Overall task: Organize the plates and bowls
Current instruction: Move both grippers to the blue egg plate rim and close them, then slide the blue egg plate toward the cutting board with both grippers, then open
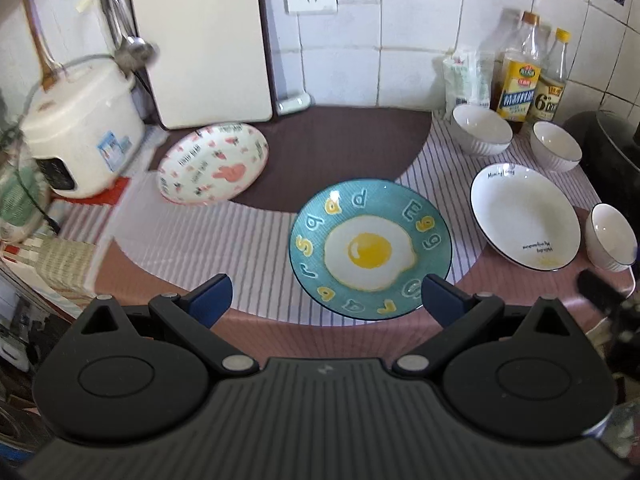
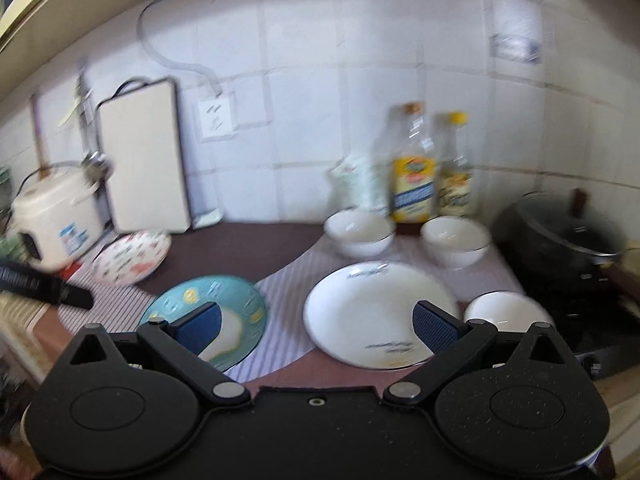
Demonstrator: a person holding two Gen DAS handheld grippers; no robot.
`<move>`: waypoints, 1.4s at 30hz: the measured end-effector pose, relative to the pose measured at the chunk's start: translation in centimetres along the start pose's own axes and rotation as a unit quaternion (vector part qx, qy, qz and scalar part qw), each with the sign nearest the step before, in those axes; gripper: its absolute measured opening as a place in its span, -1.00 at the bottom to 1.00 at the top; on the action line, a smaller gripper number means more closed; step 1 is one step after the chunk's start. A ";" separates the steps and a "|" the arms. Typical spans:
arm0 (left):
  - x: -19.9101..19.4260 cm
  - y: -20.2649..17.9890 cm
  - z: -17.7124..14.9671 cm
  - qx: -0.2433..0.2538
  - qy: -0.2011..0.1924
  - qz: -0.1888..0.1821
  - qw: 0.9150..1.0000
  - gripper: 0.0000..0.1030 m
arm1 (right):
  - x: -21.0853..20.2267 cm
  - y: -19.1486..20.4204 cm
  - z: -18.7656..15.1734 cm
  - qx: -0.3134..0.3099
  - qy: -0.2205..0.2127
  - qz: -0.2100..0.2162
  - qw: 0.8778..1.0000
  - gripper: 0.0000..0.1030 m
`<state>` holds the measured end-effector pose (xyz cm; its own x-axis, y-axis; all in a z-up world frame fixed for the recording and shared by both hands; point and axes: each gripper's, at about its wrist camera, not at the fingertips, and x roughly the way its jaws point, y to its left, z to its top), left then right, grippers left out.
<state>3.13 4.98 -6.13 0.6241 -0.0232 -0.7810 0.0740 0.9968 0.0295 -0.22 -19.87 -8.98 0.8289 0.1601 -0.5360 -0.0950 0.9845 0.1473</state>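
While both tools are held above the near counter edge, places are given from the egg plate.
Left gripper: fingers spread wide, nothing gripped; held over the egg plate's near rim.
Right gripper: fingers spread wide, nothing gripped; held right of the egg plate.
Egg plate: laid flat on the striped cloth, nothing in it.
Rabbit plate: behind and left, tilted, nothing in it.
White plate: to the right, nothing in it.
Three white bowls: beyond and beside the white plate, nothing seen inside.
Rice cooker: far left, lid closed.
Bottles: behind right, against the tiles.
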 end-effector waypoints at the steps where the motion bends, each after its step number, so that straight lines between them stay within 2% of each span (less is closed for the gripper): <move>1: 0.8 0.4 0.2 -0.003 0.005 -0.007 1.000 0.97 | 0.8 0.2 -0.2 -0.003 0.006 0.011 1.000 0.92; 5: 3.6 1.7 0.7 -0.018 0.022 -0.015 0.999 0.94 | 4.6 1.1 -1.0 -0.006 0.045 0.066 0.997 0.82; 7: 5.2 2.3 0.9 -0.020 0.030 -0.035 0.999 0.92 | 6.3 1.8 -1.4 -0.006 0.056 0.078 0.995 0.80; 11: 8.2 2.6 1.4 0.001 0.043 -0.025 0.999 0.91 | 9.7 2.7 -2.2 0.009 0.095 0.103 0.990 0.69; 13: 10.1 2.8 1.5 0.004 0.050 -0.035 0.998 0.91 | 11.5 3.2 -2.7 0.019 0.114 0.114 0.987 0.67; 14: 11.5 2.9 1.3 0.008 0.056 -0.045 0.997 0.91 | 12.2 3.4 -2.9 0.025 0.122 0.116 0.985 0.67; 16: 13.9 3.2 1.0 0.001 0.077 -0.030 0.997 0.81 | 13.7 3.6 -3.5 0.046 0.134 0.120 0.983 0.67; 19: 16.4 3.8 0.8 -0.013 0.083 -0.045 0.995 0.76 | 16.1 3.9 -4.5 0.078 0.144 0.109 0.981 0.66; 20: 17.1 4.0 0.8 -0.018 0.088 -0.039 0.995 0.72 | 16.7 3.9 -4.8 0.085 0.149 0.108 0.979 0.64; 23: 19.0 4.6 0.9 -0.022 0.100 -0.034 0.994 0.63 | 18.1 4.4 -5.2 0.097 0.155 0.105 0.977 0.47; 24: 19.4 4.8 1.0 -0.023 0.103 -0.039 0.994 0.52 | 18.4 4.5 -5.2 0.100 0.159 0.105 0.977 0.33; 26: 19.8 5.2 1.2 -0.019 0.106 -0.049 0.993 0.18 | 18.9 4.8 -5.1 0.107 0.169 0.105 0.974 0.20; 27: 19.9 5.3 1.2 -0.013 0.109 -0.066 0.992 -0.07 | 19.0 4.7 -5.1 0.111 0.171 0.105 0.973 0.09; 28: 20.1 5.4 1.3 -0.008 0.117 -0.082 0.990 -0.29 | 19.1 4.8 -5.0 0.112 0.173 0.107 0.973 0.04; 29: 20.1 5.5 1.4 -0.004 0.124 -0.094 0.988 -0.42 | 19.3 4.9 -5.0 0.112 0.177 0.115 0.971 0.04; 30: 20.1 5.5 1.5 0.003 0.126 -0.097 0.987 -0.45 | 19.4 5.1 -4.8 0.107 0.185 0.126 0.969 0.05; 33: 20.5 6.0 1.7 0.005 0.130 -0.113 0.985 -0.48 | 19.6 5.4 -4.5 0.097 0.196 0.114 0.969 -0.01; 35: 20.9 6.7 1.9 -0.009 0.139 -0.127 0.982 -0.49 | 19.8 5.3 -4.4 0.106 0.199 0.103 0.969 -0.13; 37: 21.5 7.3 2.2 -0.029 0.153 -0.142 0.978 -0.48 | 19.9 5.0 -4.3 0.118 0.204 0.092 0.968 -0.46; 39: 22.0 7.5 2.6 -0.029 0.165 -0.149 0.975 -0.47 | 19.9 4.2 -4.5 0.138 0.207 0.090 0.964 -0.56; 42: 22.1 7.2 2.9 -0.017 0.172 -0.150 0.973 -0.48 | 19.9 3.7 -4.6 0.153 0.207 0.096 0.961 -0.59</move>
<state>19.74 11.41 -21.40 0.2806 -0.2924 -0.9142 0.1830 0.9513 -0.2481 13.38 -12.74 -22.94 0.5149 0.4145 -0.7504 -0.0059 0.8770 0.4804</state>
